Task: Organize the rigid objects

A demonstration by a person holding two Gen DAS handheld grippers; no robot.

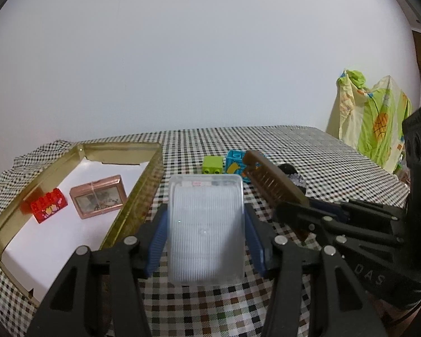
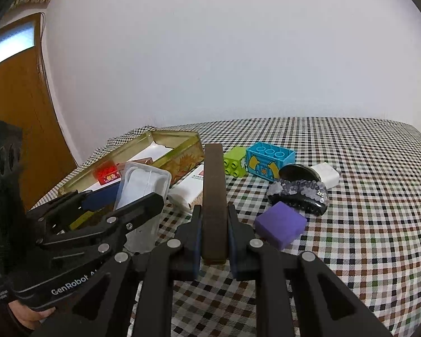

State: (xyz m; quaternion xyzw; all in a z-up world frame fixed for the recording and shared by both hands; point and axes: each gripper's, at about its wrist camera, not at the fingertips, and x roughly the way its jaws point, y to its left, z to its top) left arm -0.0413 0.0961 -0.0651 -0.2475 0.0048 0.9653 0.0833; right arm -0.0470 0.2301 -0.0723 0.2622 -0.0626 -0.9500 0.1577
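left tongs point(image 1: 206, 241) are clamped on a clear plastic box point(image 1: 206, 224), blue pads pressed on both of its long sides, holding it over the checkered tabletop point(image 1: 336, 163) just right of the gold tin tray point(image 1: 143, 193). right tongs point(image 2: 214, 238) are gripping a brown comb point(image 2: 214, 196) by its near end, the comb pointing away along the fingers. just beyond on the right, a purple block point(image 2: 279, 226) lies on the cloth, then a black sequined hair clip point(image 2: 300, 193) and a white box point(image 2: 327, 174) behind it. further out sit a green brick point(image 2: 235, 161) and a blue brick point(image 2: 269, 158), touching. over in the tray, a red brick point(image 1: 48, 205) and a copper-coloured case point(image 1: 98, 196) rest side by side on its white floor. a flat white carton point(image 2: 189, 186) lies between tray and comb.
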